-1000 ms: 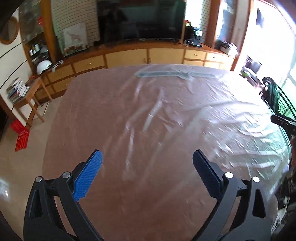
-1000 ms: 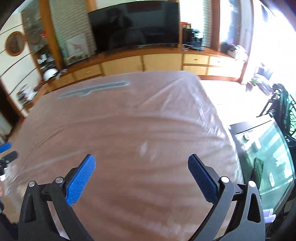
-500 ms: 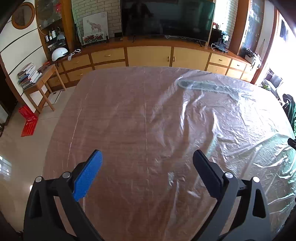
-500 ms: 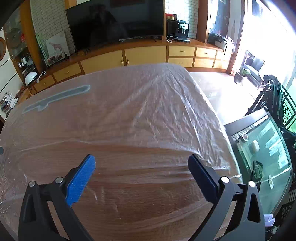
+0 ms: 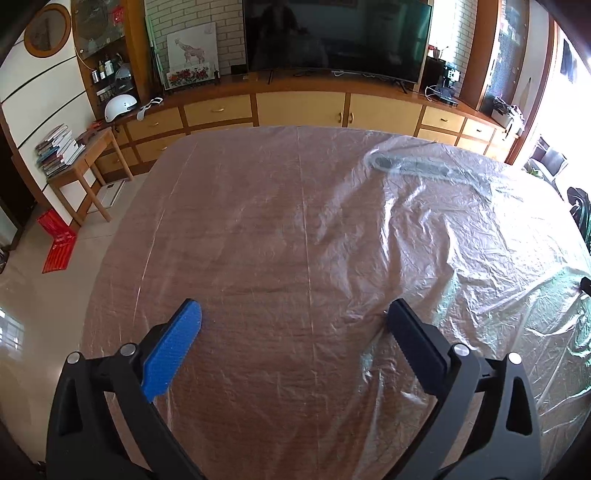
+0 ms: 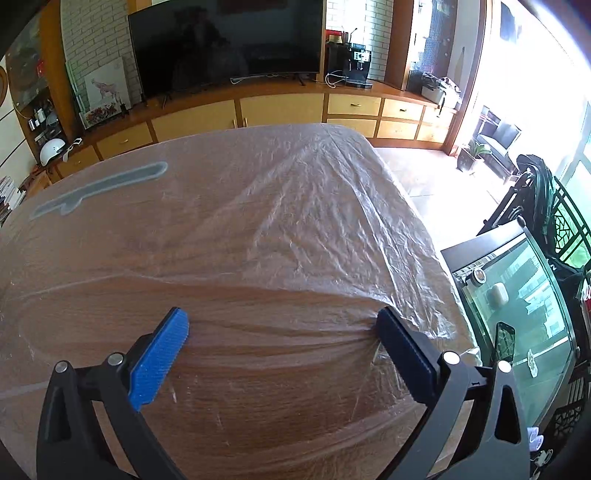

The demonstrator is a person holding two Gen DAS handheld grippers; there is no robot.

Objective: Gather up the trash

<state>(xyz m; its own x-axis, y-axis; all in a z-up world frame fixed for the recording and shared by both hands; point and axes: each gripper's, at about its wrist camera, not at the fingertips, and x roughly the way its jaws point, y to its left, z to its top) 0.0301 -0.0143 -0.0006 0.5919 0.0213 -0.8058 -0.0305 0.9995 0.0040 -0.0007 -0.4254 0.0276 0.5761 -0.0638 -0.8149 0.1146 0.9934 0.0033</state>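
Wooden table (image 6: 258, 369) under crinkled clear plastic sheet (image 5: 424, 229) (grey strip (image 6: 96, 188) beneath), TV (image 5: 336, 35) over cabinets (image 5: 301, 109); left gripper (image 5: 293, 343), right gripper (image 6: 282, 345), both spread wide, holding nothing

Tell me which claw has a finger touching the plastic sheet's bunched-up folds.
The right claw: its dark finger meets the gathered folds of the plastic sheet near the table's right edge. The left claw sits open over flatter sheet.

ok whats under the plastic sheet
Under the plastic sheet lies the wood table, grain showing through. A long grey shape near the far end also sits beneath it; what it is can't be made out.
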